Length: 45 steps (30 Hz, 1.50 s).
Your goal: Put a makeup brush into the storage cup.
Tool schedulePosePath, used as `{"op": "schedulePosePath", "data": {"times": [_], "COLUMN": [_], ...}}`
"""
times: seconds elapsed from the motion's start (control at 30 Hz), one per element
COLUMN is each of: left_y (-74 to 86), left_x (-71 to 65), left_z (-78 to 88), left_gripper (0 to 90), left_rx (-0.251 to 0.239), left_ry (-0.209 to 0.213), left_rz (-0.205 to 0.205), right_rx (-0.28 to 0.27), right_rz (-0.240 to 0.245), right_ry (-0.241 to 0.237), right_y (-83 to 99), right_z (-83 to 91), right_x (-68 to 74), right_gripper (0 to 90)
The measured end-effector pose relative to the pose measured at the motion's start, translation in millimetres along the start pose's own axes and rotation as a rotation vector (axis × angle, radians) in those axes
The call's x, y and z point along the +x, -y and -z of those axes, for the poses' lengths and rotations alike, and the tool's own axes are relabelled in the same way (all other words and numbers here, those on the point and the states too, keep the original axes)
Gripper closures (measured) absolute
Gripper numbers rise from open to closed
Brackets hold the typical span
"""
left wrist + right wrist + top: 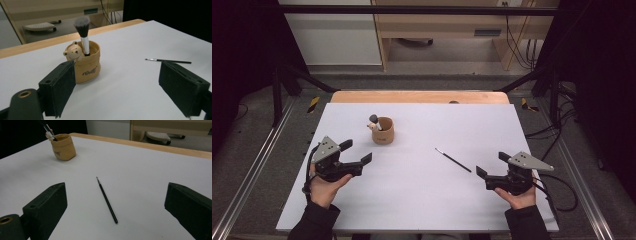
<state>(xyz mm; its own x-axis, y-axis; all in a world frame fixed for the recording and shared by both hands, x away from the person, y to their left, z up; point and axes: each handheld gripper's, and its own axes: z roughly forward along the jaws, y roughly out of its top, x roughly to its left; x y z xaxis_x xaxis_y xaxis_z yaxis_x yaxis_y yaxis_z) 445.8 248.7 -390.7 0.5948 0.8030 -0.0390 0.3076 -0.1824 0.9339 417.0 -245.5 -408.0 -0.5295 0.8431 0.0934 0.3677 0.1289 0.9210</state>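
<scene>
Both hand-held grippers rest released on the white table [422, 200], jaws wide and empty; the thin black brush [107, 200] lies loose just ahead of the right gripper [490, 164], likely to roll aside if one pad nudges it first; the bear-faced pot [86, 65] stands ahead of the left gripper [356, 152]

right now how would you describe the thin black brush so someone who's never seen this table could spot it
Start from the big white sheet covering the table, then look to its right half, in front of the right tool. The thin black brush lies flat and alone there, a slim dark stick with a tiny pale tip, unlike the fluffy makeup brush that stands upright in the tan bear cup.
</scene>
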Motion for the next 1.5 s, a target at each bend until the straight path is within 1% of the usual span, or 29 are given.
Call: {"op": "schedulePosePath", "data": {"times": [0.03,0.1,0.13,0.23,0.3,0.4,0.47,0.57,0.7,0.77,0.87,0.93,1.03,1.1,1.23,1.37,1.4,1.5], "left_y": [1.9,5.0,5.8,10.2,13.0,16.2,18.1,21.3,23.0,23.9,24.9,25.8,28.0,29.8,30.7,32.2,32.7,33.7], "left_x": [0.2,0.0,0.2,0.2,0.7,0.4,0.1,-0.2,0.3,-0.2,-0.2,0.5,2.3,3.1,3.3,4.4,4.6,5.1], "left_z": [0.3,0.8,1.0,1.0,1.9,3.0,4.3,5.2,4.6,4.2,3.9,3.8,2.7,1.9,1.6,0.1,-0.2,-1.4], "left_gripper": [13.7,13.6,13.6,13.6,13.5,13.2,13.2,13.1,12.5,12.5,12.4,12.4,12.5,12.4,12.4,12.4,12.4,12.4], "left_rx": [0.006,-0.002,0.004,0.005,0.013,0.01,0.016,0.025,0.032,0.042,0.048,0.045,0.055,0.063,0.064,0.08,0.083,0.087], "left_ry": [0.0,0.007,0.008,0.009,0.008,0.009,0.012,0.018,0.012,0.013,0.012,0.013,0.014,0.012,0.012,0.015,0.017,0.019], "left_rz": [-0.002,0.009,0.006,0.015,0.012,0.022,0.015,0.019,0.029,0.022,0.021,0.028,0.031,0.034,0.035,0.027,0.027,0.031], "right_rx": [-0.001,-0.001,0.0,0.001,0.001,-0.001,0.0,0.001,0.004,0.002,0.005,0.004,0.01,0.012,0.011,0.014,0.023,0.03], "right_rz": [0.001,0.002,0.001,0.004,0.003,0.002,0.0,0.002,0.008,0.001,0.006,0.004,-0.002,0.005,-0.01,-0.002,0.009,0.016], "right_ry": [-0.001,0.001,0.004,0.002,0.002,0.006,0.008,0.005,0.003,0.006,0.006,0.004,0.008,0.009,0.003,0.004,0.005,0.007], "right_y": [0.0,0.1,0.1,0.3,0.3,0.3,0.4,0.7,0.9,0.5,0.4,0.3,0.4,0.7,0.2,-1.4,-1.8,-3.0], "right_z": [0.0,0.0,0.0,0.0,0.1,0.4,0.3,0.1,0.4,0.8,0.5,0.0,-0.8,-1.4,-2.3,-4.8,-5.4,-7.9], "right_x": [-0.1,-0.3,-0.3,-0.3,-0.3,-0.5,-0.4,-0.2,0.1,-0.1,0.0,-0.1,0.3,0.0,1.1,3.1,3.8,6.1], "right_gripper": [4.9,4.9,4.9,4.8,4.7,4.7,4.6,4.6,4.6,4.6,4.5,4.4,4.4,4.4,4.0,4.0,4.0,4.1]}}
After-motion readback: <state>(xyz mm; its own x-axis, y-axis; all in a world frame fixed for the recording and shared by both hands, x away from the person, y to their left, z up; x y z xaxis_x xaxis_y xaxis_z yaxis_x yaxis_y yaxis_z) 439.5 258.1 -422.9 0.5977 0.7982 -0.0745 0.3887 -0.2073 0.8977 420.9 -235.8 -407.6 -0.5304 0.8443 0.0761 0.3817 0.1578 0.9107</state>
